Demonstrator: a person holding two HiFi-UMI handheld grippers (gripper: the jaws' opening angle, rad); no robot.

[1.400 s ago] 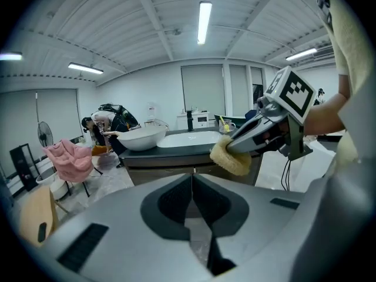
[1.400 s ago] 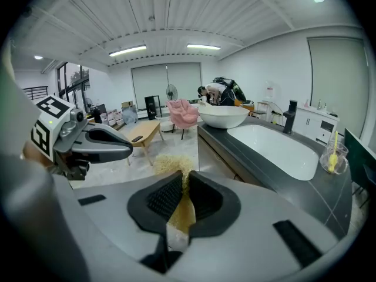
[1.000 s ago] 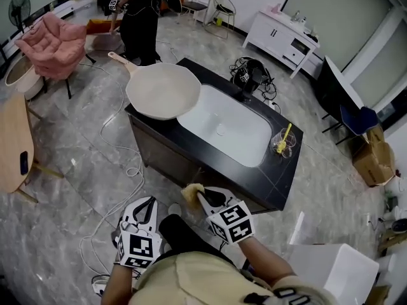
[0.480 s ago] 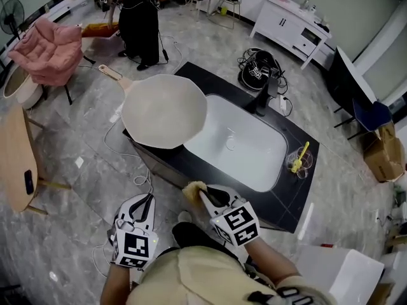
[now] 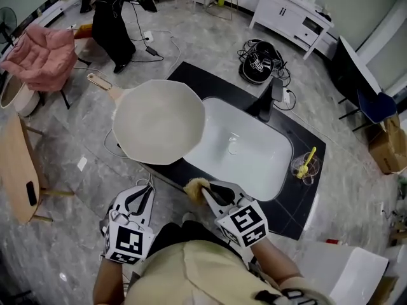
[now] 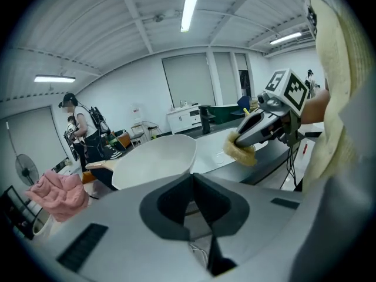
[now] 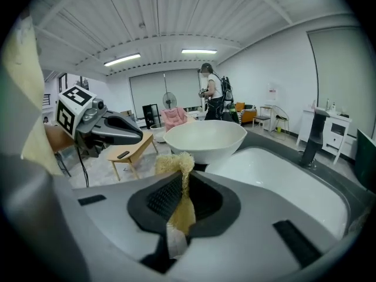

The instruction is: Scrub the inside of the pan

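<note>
A cream pan (image 5: 159, 121) with a wooden handle (image 5: 98, 81) sits on the black counter (image 5: 299, 205), its rim hanging over the left end of the white sink (image 5: 251, 151). My right gripper (image 5: 202, 194) is shut on a yellow loofah sponge (image 5: 193, 185), just short of the counter's near edge and below the pan. In the right gripper view the sponge (image 7: 174, 164) sticks out from between the jaws, with the pan (image 7: 205, 137) ahead. My left gripper (image 5: 146, 193) is shut and empty, over the floor to the left of the right one. In the left gripper view it faces the pan (image 6: 155, 160).
A black faucet (image 5: 266, 107) stands behind the sink. A glass dish with a yellow brush (image 5: 304, 164) is on the counter's right end. Round about are a wooden table (image 5: 16, 170), a pink chair (image 5: 44, 49), a person (image 5: 111, 18), floor cables and a black bag (image 5: 261, 62).
Both grippers and the head have moved toward the counter, so the pan and sink look nearer. The right gripper still holds the sponge and the left stays shut.
</note>
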